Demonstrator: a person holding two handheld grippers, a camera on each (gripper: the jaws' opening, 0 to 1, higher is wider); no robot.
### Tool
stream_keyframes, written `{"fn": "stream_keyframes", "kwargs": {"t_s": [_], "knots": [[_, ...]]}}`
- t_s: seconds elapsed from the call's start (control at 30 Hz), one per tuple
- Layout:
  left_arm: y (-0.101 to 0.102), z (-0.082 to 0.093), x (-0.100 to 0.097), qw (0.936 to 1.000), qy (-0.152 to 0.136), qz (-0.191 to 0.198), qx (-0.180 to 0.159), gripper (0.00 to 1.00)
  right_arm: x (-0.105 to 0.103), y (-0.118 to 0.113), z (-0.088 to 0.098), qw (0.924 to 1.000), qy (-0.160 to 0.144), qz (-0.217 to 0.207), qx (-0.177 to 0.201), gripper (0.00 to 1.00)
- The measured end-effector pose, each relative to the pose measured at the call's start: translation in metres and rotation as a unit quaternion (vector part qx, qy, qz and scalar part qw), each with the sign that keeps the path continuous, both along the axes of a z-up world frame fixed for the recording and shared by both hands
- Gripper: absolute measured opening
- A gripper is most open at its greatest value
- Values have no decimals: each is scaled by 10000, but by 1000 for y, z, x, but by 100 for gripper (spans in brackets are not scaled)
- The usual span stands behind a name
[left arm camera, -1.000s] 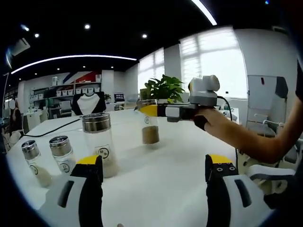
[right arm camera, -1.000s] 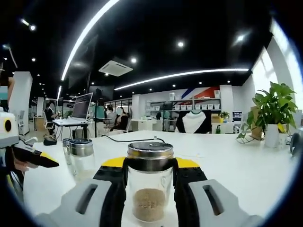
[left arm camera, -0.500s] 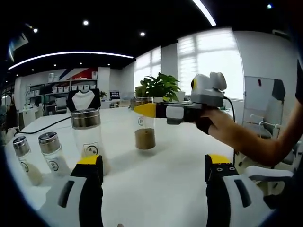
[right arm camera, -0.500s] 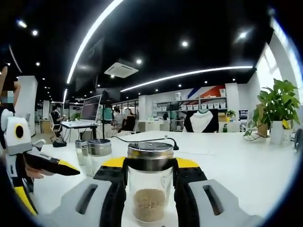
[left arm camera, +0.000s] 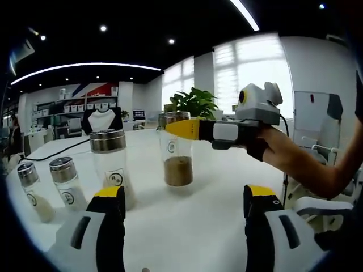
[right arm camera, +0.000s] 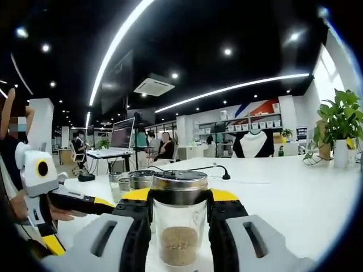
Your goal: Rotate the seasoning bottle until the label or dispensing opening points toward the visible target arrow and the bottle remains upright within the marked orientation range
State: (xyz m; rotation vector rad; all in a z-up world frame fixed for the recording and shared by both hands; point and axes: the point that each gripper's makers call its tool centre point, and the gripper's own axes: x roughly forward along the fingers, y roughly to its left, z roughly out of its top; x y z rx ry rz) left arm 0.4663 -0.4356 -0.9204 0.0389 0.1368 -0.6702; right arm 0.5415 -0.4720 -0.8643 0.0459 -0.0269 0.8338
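In the right gripper view, the right gripper (right arm camera: 179,212) is clamped on the bottle (right arm camera: 179,224): its yellow-tipped fingers (right arm camera: 135,199) press the glass just under the steel cap, one on each side. The bottle stands upright on the white counter (right arm camera: 295,209), brown seasoning settled level in its base. From the left gripper view the same bottle (left arm camera: 176,148) sits mid-counter with a small round label facing roughly that camera, held by the right gripper reaching in from the right.

The left gripper (left arm camera: 178,205) hovers nearest, its fingers (left arm camera: 109,205) spread wide and gripping nothing. Just beyond its left finger stands a larger jar (left arm camera: 113,170), and further left two small shakers (left arm camera: 51,187), all well apart from the held bottle. A plant (left arm camera: 195,105) sits at the far edge.

No target arrow can be made out on the counter (it may be hidden or too small to tell), so how much turn is left is a guess.

To do this well, I would twist about the bottle's own vertical axis with the base kept flat on the counter, hold the squeeze steady so the glass does not slip between the pads, and avoid any wrist tilt that would tip it. Watching the label from the left gripper view is probably the best check on heading.
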Motion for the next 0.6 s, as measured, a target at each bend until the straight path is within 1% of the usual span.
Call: {"fn": "stream_keyframes", "kwargs": {"t_s": [0.17, 0.3, 0.5, 0.6], "knots": [[5, 1, 3, 10000, -22, 56, -36, 90, -5, 5, -1, 9999, 46, 96, 4, 35], [6, 3, 4, 10000, -65, 45, -2, 89, -11, 12, 2, 9999, 12, 167, 34, 35], [9, 5, 7, 9999, -106, 87, 56, 87, -24, 21, 3, 9992, 67, 397, 70, 35], [9, 6, 9, 9999, -113, 108, 50, 86, -28, 24, 5, 9989, 32, 466, 70, 35]]}}
